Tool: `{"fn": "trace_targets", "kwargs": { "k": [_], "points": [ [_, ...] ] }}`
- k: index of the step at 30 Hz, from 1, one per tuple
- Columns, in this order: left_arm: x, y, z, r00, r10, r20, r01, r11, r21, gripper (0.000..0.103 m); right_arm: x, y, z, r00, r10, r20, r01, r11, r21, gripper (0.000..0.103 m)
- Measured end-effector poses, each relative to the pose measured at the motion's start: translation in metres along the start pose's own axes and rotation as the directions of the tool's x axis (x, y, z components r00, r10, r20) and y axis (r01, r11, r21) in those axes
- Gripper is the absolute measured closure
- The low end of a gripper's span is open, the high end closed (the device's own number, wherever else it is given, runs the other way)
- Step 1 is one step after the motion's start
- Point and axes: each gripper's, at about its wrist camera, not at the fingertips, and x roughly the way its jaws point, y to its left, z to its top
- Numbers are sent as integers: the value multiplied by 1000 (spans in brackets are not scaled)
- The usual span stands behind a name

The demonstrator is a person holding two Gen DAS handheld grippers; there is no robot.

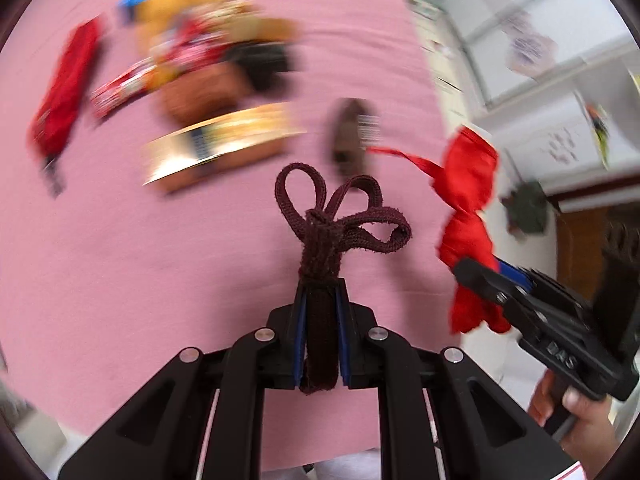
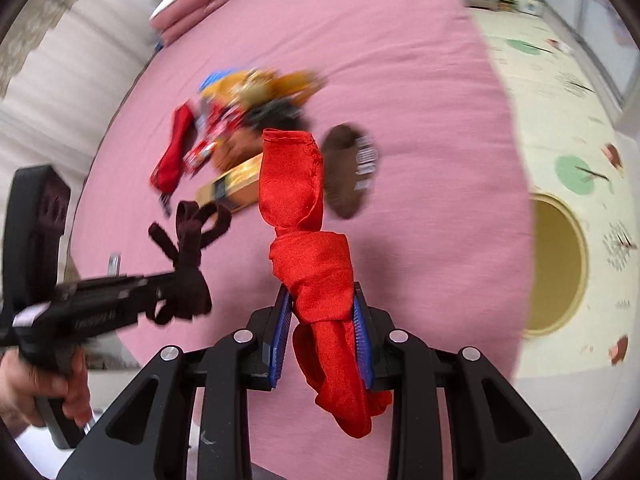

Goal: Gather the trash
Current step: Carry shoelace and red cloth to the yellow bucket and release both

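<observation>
Overhead, two hand-held grippers: left (image 1: 322,300) clamps one maroon strap (image 1: 332,216), right (image 2: 322,308) one red cloth (image 2: 312,256).

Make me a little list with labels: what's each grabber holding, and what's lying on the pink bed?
left gripper: shut on the dark maroon strap, tied in loops
right gripper: shut on the knotted red cloth
surface: pink bed cover
on the bed: blurry wrapper pile, gold box, brown wrapper, long red item
floor: yellow-rimmed round bin on a patterned mat
sharpness: background blurred
</observation>
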Motion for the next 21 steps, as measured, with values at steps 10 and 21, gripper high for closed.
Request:
{"fn": "trace_targets", "kwargs": {
  "k": [10, 21],
  "points": [
    [69, -153, 30, 991, -106, -86, 124, 964, 234, 90, -75, -158, -17, 979, -167, 117, 121, 938, 326, 75],
    [119, -277, 77, 968, -234, -94, 252, 886, 389, 35, -116, -249, -6, 936, -288, 201, 177, 882, 438, 61]
  ]
}}
